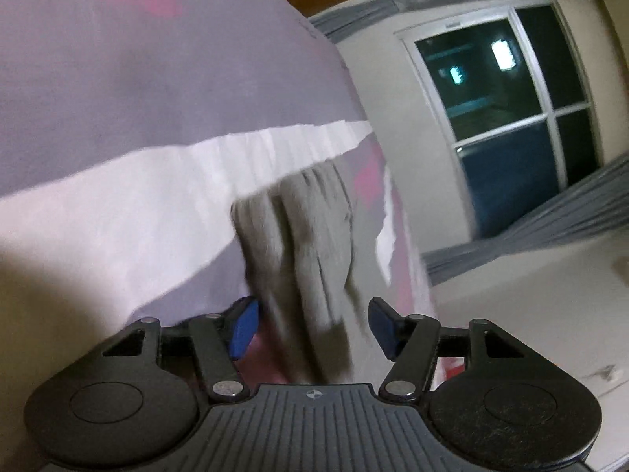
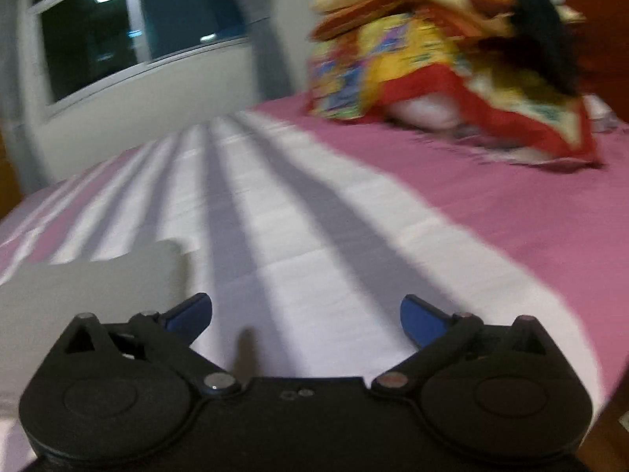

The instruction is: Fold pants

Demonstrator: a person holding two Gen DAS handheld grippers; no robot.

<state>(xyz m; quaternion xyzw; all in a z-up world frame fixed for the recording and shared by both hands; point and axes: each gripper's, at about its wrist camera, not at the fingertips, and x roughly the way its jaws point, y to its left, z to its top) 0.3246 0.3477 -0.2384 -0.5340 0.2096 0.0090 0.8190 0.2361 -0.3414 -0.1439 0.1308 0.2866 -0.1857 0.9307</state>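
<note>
Left gripper (image 1: pixel 312 326): black frame, 2 blue pads (image 1: pixel 243 328) parted about halfway, grey cloth hanging between them, neither pad seen pressing on it.
Right gripper (image 2: pixel 306 320): spread wide, blue fingertips (image 2: pixel 418 324) far apart, nothing between them, only sheet below.
Crumpled grey fabric pants (image 1: pixel 310 236): bunched in soft vertical folds straight ahead of the left gripper, blurred, lower end running down between its pads.
Pale grey cloth patch (image 2: pixel 98 295): flat on the bed just left of the right gripper; cannot tell whether part of the pants.
Pink and white striped bed sheet (image 2: pixel 491 216): spread beneath both tools.
Bright red and yellow patterned blanket heap (image 2: pixel 412 67): far side of the bed, well apart.
Dark-paned white-framed window (image 1: pixel 507 118): on the wall beyond.
</note>
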